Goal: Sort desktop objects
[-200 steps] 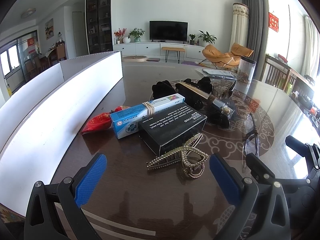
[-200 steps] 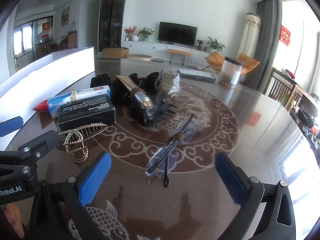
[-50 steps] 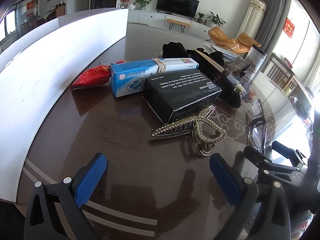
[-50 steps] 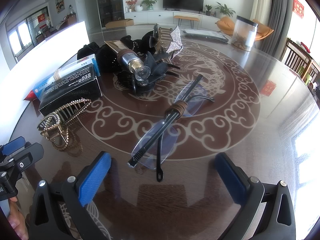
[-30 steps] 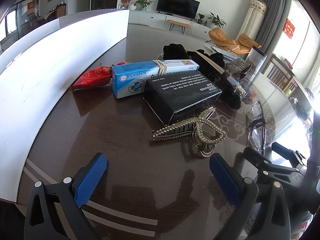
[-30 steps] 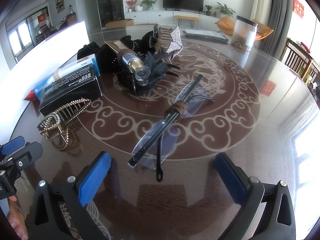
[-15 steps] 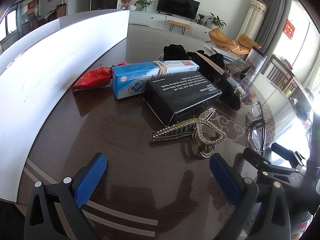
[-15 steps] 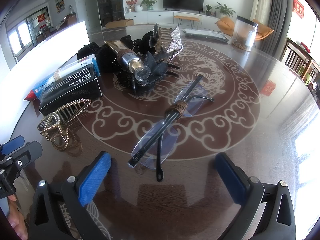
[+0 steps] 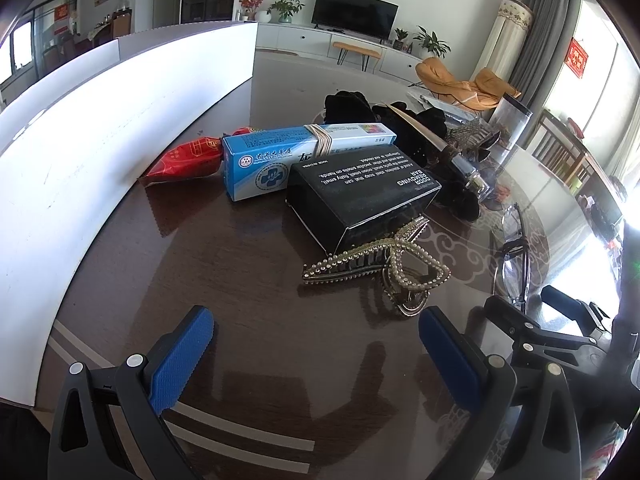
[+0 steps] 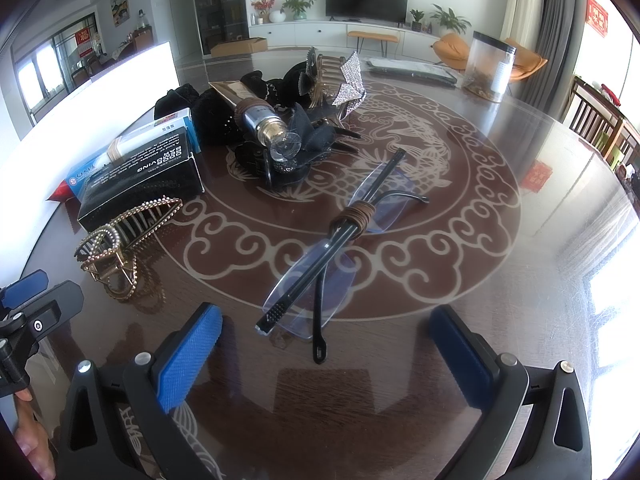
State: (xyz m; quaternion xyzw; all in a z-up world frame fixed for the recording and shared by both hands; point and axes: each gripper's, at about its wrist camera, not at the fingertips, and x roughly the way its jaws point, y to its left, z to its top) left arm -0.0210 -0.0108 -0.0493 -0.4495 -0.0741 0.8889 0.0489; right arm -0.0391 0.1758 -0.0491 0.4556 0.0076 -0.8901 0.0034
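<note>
Glasses (image 10: 334,240) lie just beyond released right tongs (image 10: 324,354); left tongs (image 9: 316,354) released too.

Pearl hair claw (image 9: 376,266) against black box (image 9: 362,194)

The black box (image 9: 364,188) carries white print, upside down from the left wrist view: "ODOR REMOVING BAR" and "MADE IN CHINA". The blue box (image 9: 280,160) behind it bears Chinese characters.

Left gripper (image 9: 316,354) fingers spread, right gripper (image 10: 326,354) fingers spread
</note>
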